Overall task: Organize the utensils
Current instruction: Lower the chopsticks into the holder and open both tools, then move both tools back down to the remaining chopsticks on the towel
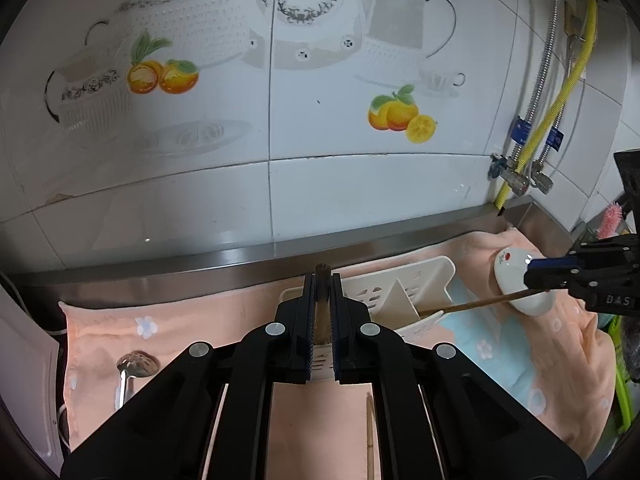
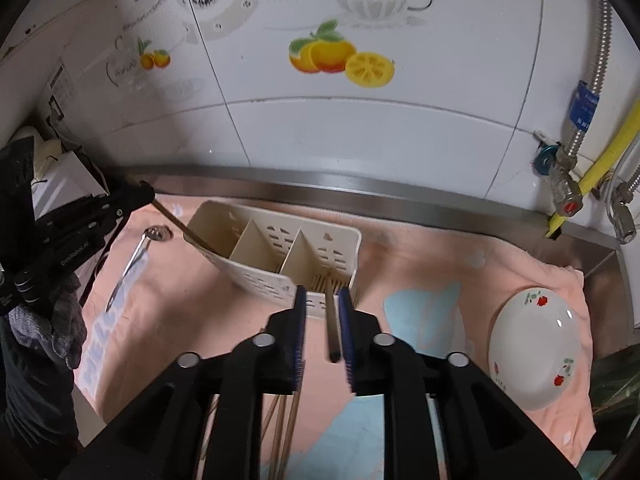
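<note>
A cream three-compartment utensil holder (image 2: pixel 280 248) lies on a pink towel (image 2: pixel 420 264); it also shows in the left wrist view (image 1: pixel 396 296). My left gripper (image 1: pixel 322 280) is shut on a wooden chopstick (image 1: pixel 322 300), whose far end reaches into the holder's left compartment (image 2: pixel 192 236). My right gripper (image 2: pixel 323 300) is partly open around a chopstick (image 2: pixel 331 328) that points into the right compartment, where several chopstick ends show; the chopstick touches the right finger only. Several loose chopsticks (image 2: pixel 286 420) lie under the right gripper.
A metal slotted spoon (image 2: pixel 132 264) lies on the towel left of the holder. A white flowered bowl (image 2: pixel 536 348) sits at the right. A steel ledge (image 2: pixel 360 192) and tiled wall run behind. Pipes and valves (image 2: pixel 568 184) stand at the far right.
</note>
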Tool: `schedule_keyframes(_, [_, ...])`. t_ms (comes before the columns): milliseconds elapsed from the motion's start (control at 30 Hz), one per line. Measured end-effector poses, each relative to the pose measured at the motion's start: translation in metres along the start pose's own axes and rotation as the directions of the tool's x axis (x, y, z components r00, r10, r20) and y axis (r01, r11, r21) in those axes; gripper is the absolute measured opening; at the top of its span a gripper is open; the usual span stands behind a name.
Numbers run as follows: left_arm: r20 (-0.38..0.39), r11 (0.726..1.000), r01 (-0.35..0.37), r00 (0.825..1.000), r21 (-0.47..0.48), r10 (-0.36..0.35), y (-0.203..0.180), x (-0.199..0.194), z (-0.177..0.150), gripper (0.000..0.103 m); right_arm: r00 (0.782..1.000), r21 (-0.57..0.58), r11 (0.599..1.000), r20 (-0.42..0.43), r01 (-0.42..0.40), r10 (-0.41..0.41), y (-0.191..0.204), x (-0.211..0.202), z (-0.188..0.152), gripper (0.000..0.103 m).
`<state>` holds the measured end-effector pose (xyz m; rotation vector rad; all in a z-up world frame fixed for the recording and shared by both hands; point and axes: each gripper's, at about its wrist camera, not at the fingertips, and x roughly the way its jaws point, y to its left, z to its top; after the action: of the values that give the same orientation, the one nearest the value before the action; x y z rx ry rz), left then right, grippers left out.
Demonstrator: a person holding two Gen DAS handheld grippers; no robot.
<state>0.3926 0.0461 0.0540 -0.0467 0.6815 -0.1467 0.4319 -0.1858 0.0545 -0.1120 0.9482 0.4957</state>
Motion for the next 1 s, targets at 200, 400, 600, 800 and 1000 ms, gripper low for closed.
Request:
schedule_keyframes(200, [0.019, 1.000, -0.005, 1.000, 0.006, 0.005, -0.002, -0.011, -0.001, 0.009, 0.996, 0.008, 0.999, 0.081, 0.038, -0.038, -0.005, -0.024, -0.006, 0.032])
schedule_keyframes(400, [0.053, 1.000, -0.011, 0.999, -0.004, 0.011, -0.004, -0.036, -0.008, 0.027, 0.983, 0.008, 0.998, 0.173, 0.065, -0.065, -0.002, -0.053, -0.029, 0.042])
schedule_keyframes(600, [0.075, 1.000, -0.018, 0.997, -0.021, 0.020, -0.003, -0.066, -0.034, 0.037, 0.963, -0.013, 0.995, 0.253, 0.101, -0.095, 0.013, -0.074, -0.074, 0.052])
schedule_keyframes(800, [0.055, 0.999, -0.019, 0.998, -0.045, 0.022, 0.000, -0.083, -0.078, 0.042, 0.960, -0.043, 0.992, 0.259, 0.120, -0.105, 0.034, -0.062, -0.135, 0.060])
schedule_keyframes(1000, [0.024, 0.999, -0.017, 1.000, -0.038, 0.018, -0.005, -0.092, -0.129, 0.042, 0.966, -0.059, 0.991, 0.238, 0.120, -0.102, 0.051, -0.042, -0.200, 0.060])
